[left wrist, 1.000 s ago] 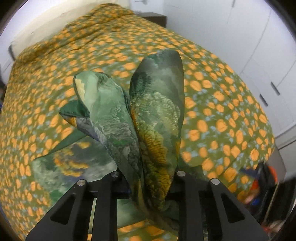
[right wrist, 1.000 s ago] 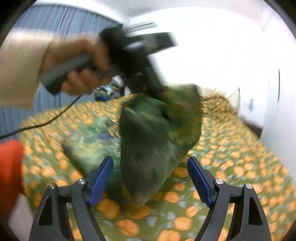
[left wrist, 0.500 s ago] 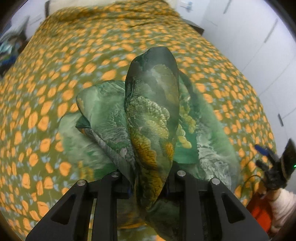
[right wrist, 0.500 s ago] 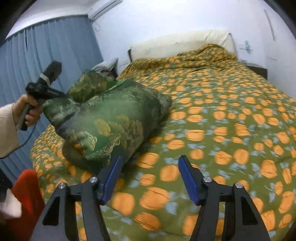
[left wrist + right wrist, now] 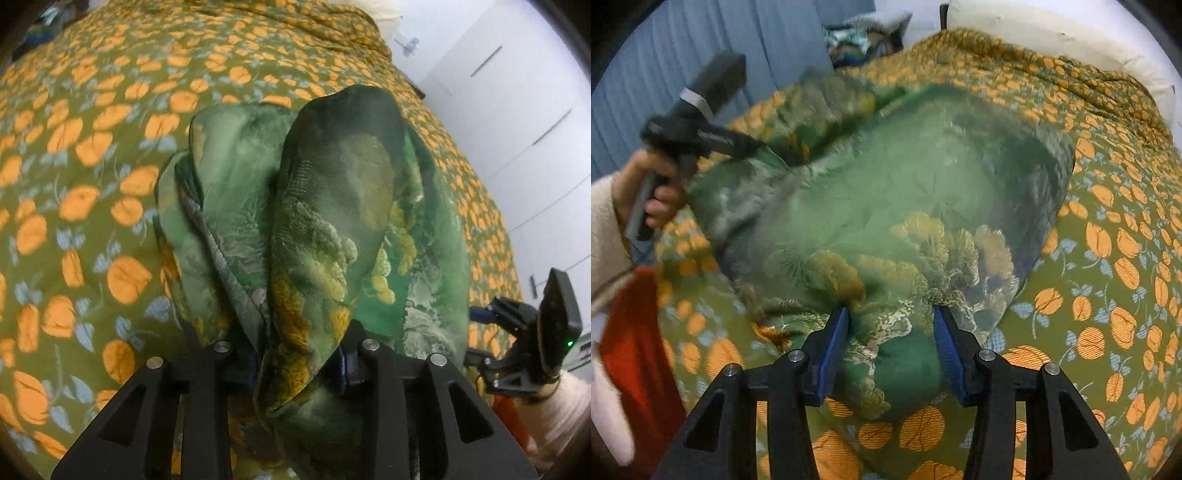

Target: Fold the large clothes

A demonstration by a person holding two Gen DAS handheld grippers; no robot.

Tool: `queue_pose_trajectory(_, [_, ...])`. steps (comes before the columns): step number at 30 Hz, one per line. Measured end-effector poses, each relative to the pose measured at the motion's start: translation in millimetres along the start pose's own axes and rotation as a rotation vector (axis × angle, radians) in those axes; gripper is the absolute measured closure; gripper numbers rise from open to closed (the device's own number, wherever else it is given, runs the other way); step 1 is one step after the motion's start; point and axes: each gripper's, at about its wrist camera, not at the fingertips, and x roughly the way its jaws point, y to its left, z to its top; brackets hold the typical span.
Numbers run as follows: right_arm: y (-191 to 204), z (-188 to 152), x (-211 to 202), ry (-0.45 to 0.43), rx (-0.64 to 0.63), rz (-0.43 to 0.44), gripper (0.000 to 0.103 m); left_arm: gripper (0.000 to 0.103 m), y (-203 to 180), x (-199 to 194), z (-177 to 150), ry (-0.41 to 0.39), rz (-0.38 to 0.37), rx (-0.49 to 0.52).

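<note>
The left tool (image 5: 299, 365) has a bunched fold of the green printed garment (image 5: 332, 206) between its two black fingers, which press on the fold; its jaws have just been opening a little around the cloth. From that grip the fabric rises in two rounded lobes ahead of the fingers and spreads down onto the bed cover (image 5: 92, 155), olive with orange fruit, which lies on both sides of the tool.

To the right, the right tool (image 5: 891, 343) has the near edge of the same garment (image 5: 886, 192) between its blue pads (image 5: 833, 347), which dent the cloth at both sides; its jaws have just been closing on it. The rest of the garment billows ahead of this tool, over the bed cover (image 5: 1108, 258). At far left of this view, a hand (image 5: 653, 192) holds the left tool (image 5: 701, 122) at the garment's far corner.
</note>
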Motion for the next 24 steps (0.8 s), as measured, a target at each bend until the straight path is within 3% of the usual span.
queue_pose_trajectory(4, [4, -2, 7, 0.032, -0.019, -0.029, 0.054, 0.07, 11, 0, -9, -0.038, -0.041, -0.027])
queue_pose_trajectory(9, [-6, 17, -16, 0.116, 0.006, 0.058, 0.054, 0.07, 18, -4, -17, -0.065, -0.062, -0.031])
queue_pose_trajectory(11, [-20, 32, -37, 0.092, 0.067, 0.098, 0.055, 0.07, 22, -4, -22, -0.07, -0.08, -0.042])
queue_pose_trajectory(15, [-44, 78, -62, 0.001, 0.119, 0.076, 0.054, 0.07, 34, -3, -29, -0.083, -0.117, -0.07])
queue_pose_trajectory(18, [-38, 102, -33, 0.029, 0.064, 0.104, 0.055, 0.07, 38, -2, -30, -0.089, -0.124, -0.075])
queue_pose_trajectory(21, [-33, 99, 24, 0.139, 0.058, 0.064, 0.054, 0.07, 39, -3, -33, -0.093, -0.119, -0.077])
queue_pose_trajectory(24, [-36, 102, 34, 0.178, 0.096, 0.053, 0.054, 0.07, 42, -6, -38, -0.108, -0.133, -0.1])
